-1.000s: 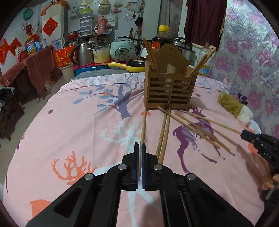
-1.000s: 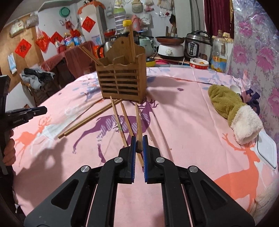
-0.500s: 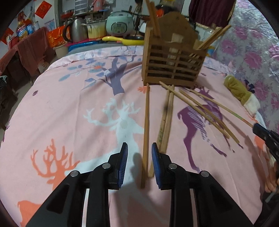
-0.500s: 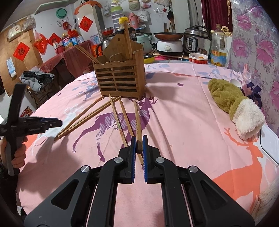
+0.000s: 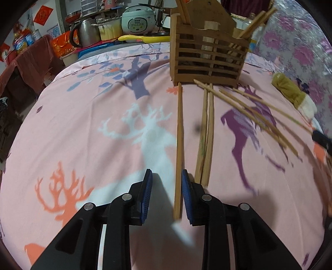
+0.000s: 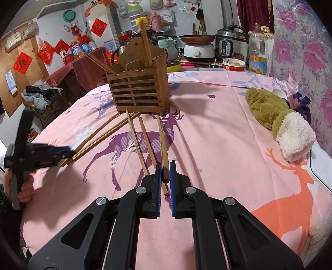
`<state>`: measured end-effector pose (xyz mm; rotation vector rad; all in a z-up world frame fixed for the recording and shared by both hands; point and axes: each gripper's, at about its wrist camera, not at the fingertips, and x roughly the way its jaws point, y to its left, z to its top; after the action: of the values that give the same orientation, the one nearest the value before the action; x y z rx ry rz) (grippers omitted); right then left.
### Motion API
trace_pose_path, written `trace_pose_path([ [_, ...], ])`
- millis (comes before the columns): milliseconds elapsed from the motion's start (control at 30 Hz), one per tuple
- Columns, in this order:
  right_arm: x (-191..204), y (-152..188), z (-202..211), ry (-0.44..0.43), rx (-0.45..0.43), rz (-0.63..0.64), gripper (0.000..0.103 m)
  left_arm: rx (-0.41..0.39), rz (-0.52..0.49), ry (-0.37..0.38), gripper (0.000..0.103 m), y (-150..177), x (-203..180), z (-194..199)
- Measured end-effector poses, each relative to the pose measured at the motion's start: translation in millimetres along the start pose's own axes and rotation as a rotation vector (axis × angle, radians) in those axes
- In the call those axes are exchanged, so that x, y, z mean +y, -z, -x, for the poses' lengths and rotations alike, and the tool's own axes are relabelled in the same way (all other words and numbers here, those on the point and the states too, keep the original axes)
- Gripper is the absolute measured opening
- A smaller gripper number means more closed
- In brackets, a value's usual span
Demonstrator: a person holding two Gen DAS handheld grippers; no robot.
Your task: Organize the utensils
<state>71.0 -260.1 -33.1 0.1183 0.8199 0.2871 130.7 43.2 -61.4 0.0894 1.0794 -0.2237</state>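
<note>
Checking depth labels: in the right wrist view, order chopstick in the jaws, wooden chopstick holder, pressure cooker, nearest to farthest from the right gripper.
1. Chopstick: clamped between the jaws of the right gripper, running ahead on the cloth.
2. Wooden chopstick holder: upright mid-table, ahead and slightly left.
3. Pressure cooker: on the counter behind the table, upper right.

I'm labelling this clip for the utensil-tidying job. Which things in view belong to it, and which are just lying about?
Job: loose chopsticks on the cloth; wooden holder; left gripper, open around one chopstick; right gripper, shut on another.

Lying about: green plush mitt; oil bottle; rice cooker.
</note>
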Motion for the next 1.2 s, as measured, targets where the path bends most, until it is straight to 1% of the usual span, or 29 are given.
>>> trace_pose_path([
  [67,-0.2,0.6,-0.5,-0.004,0.005,-0.003,0.008,-0.01,-0.031,-0.008,0.029,11.7,-2.3,7.7],
  [100,0.2,0.7,-1.0,-0.007,0.007,-0.002,0.008,-0.016,-0.05,-0.016,0.027,17.5,-4.9,11.5],
  [133,0.8,0.8,-1.0,-0.008,0.007,-0.001,0.008,-0.022,-0.065,-0.018,0.019,21.6,-7.6,14.4],
  [167,1.2,0.8,-1.1,-0.008,0.007,0.001,0.008,-0.026,-0.08,-0.009,0.005,24.6,-10.8,16.5],
  [200,1.4,0.8,-0.7,-0.008,0.005,0.0,0.008,-0.03,-0.093,-0.004,0.006,26.8,-14.5,18.3],
  [233,1.3,0.7,-0.2,-0.009,0.003,-0.001,0.008,-0.038,-0.099,-0.015,0.005,27.8,-17.1,19.0],
  [333,1.5,0.5,4.2,-0.008,-0.018,-0.002,0.008,-0.095,-0.104,-0.04,0.005,25.7,-21.9,29.6],
  [467,1.9,-3.9,18.5,-0.016,-0.074,-0.006,0.007,-0.205,-0.075,-0.046,0.005,18.5,-21.7,64.7],
  [600,5.5,-14.9,40.6,-0.042,-0.146,-0.014,0.007,-0.278,-0.068,-0.05,0.005,2.2,-24.2,101.2],
  [700,11.7,-26.1,55.1,-0.056,-0.183,-0.007,0.007,-0.324,-0.063,-0.037,0.005,-17.7,-28.3,127.4],
  [833,25.8,-42.4,65.2,-0.049,-0.206,0.029,0.007,-0.365,-0.072,-0.025,0.005,-41.3,-39.4,150.2],
  [1200,55.7,-90.5,72.8,-0.045,-0.247,0.102,0.006,-0.401,-0.123,-0.041,0.005,-108.1,-71.0,169.1],
])
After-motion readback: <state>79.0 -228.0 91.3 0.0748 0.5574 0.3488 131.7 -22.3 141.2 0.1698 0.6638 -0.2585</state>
